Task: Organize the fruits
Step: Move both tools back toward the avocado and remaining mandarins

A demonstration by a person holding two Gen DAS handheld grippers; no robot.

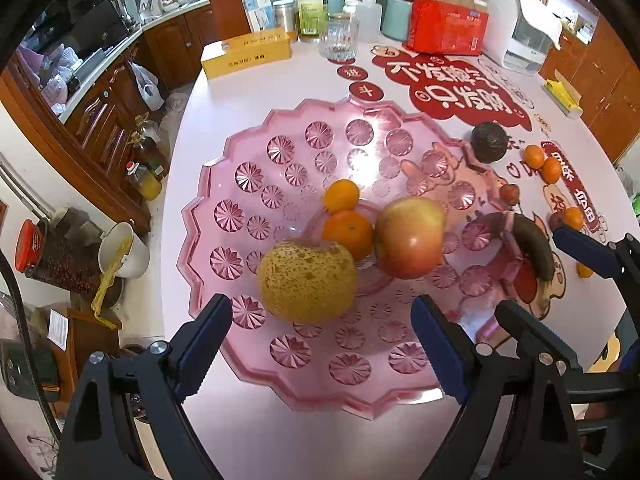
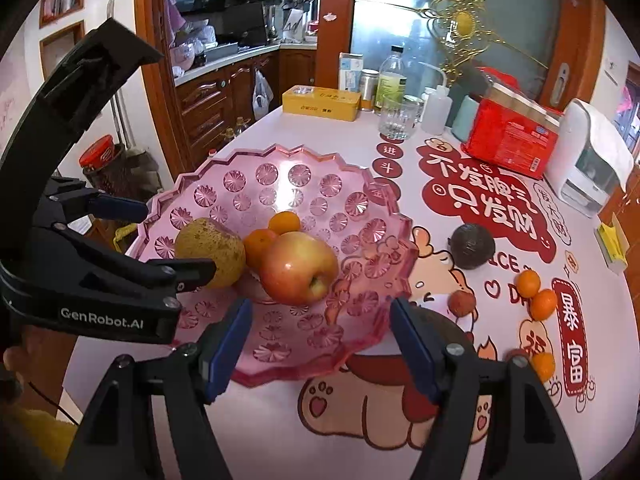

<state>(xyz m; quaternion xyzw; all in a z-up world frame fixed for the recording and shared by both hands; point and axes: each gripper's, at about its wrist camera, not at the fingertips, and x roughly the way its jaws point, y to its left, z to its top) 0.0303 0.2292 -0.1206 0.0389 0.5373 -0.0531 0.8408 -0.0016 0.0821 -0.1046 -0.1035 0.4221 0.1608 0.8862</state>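
Both tongs spread wide and empty: left gripper (image 1: 322, 344) hangs over the near rim of the pink fruit bowl (image 1: 240, 240), right gripper (image 2: 320, 338) over that bowl's near right edge. Left to right inside the bowl: speckled yellow pear (image 1: 306, 280) nearest the left gripper, two small oranges (image 1: 347, 234) behind it, touching each other, then red-yellow apple (image 1: 410, 236) touching the nearer orange. On the white table (image 2: 280, 420) right of the bowl: dark elongated fruit (image 1: 534, 246) just beside the rim, small red lychee-like fruit (image 2: 461, 303), dark round avocado (image 2: 473, 246) farther back, pair of touching small oranges (image 2: 536, 294) beyond it, one more orange (image 2: 545, 366) near the right gripper's right finger. Back of table: yellow box (image 2: 321, 103), drinking glass (image 2: 397, 121), red package (image 2: 512, 142)
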